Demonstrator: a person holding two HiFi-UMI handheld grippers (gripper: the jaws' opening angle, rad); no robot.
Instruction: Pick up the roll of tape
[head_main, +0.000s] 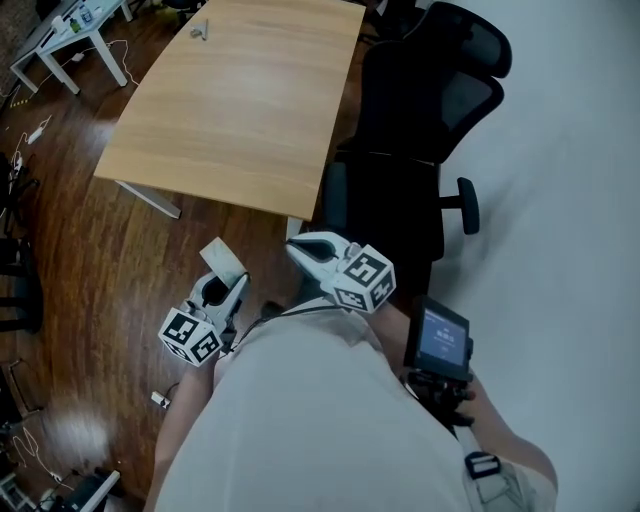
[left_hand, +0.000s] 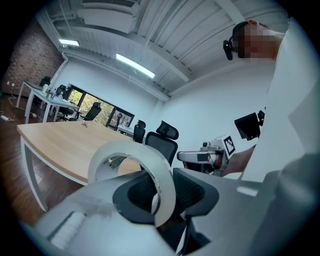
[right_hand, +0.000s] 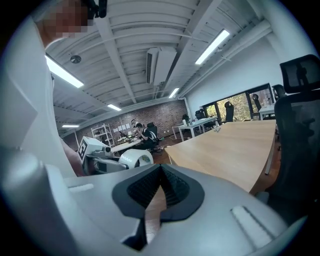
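Note:
The roll of tape (left_hand: 150, 160) is a wide, whitish translucent ring, held upright in the air between the dark pads of my left gripper (left_hand: 155, 197), which is shut on it. In the head view the tape (head_main: 222, 262) shows edge-on ahead of the left gripper (head_main: 228, 287), low over the wood floor and short of the table. My right gripper (head_main: 297, 248) hovers beside it near the chair. Its jaws (right_hand: 159, 192) are shut with nothing between them. The right gripper view also shows the tape (right_hand: 135, 158) in the left gripper (right_hand: 102, 156).
A long wooden table (head_main: 240, 100) stands ahead, with a small object (head_main: 200, 30) at its far end. A black office chair (head_main: 420, 130) is at its right corner. A white desk (head_main: 70, 35) stands far left, with cables on the floor. A small screen (head_main: 440, 340) rides by my right hand.

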